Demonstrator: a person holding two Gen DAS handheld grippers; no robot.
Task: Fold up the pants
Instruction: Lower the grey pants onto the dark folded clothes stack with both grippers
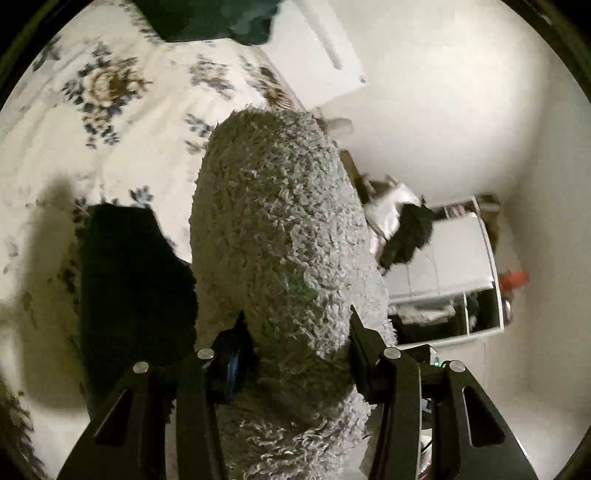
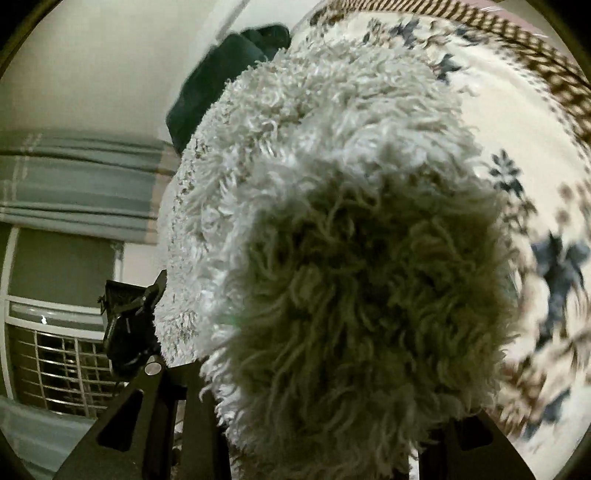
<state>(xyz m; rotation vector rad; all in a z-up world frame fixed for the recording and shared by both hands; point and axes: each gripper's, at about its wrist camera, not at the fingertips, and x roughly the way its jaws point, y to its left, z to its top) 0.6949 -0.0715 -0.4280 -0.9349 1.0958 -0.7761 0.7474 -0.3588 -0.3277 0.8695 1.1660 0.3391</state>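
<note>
A thick bunch of the fluffy grey pants (image 1: 280,236) is seen clamped between the two fingers of the left claw (image 1: 295,328), the black fingers being pressed against either side of the shaggy fabric. From that grip the pants are shown rising as a tall, rounded mass, lifted above the bed (image 1: 110,122), whose white cover is printed with blue and brown flowers. To the left of the pants, on the bed, a dark garment (image 1: 133,280) is laid flat, and a second dark green garment (image 1: 214,18) is seen at the far end of the bed, beyond the pants. To the right of the pants a white cabinet (image 1: 454,254) is placed against the wall, with a black cloth (image 1: 410,232) draped over its near corner.

In the right wrist view the pants (image 2: 332,229) are held so close that most of the frame is filled by them. The right claw (image 2: 314,373) is largely buried in the pile; one finger (image 2: 129,328) is shown at the left edge of the fabric, the other being hidden, so whether this claw is closed on the pants cannot be told. Left of the pants a window with a grey blind (image 2: 77,188) is seen; right of them, the bed cover is blurred.
</note>
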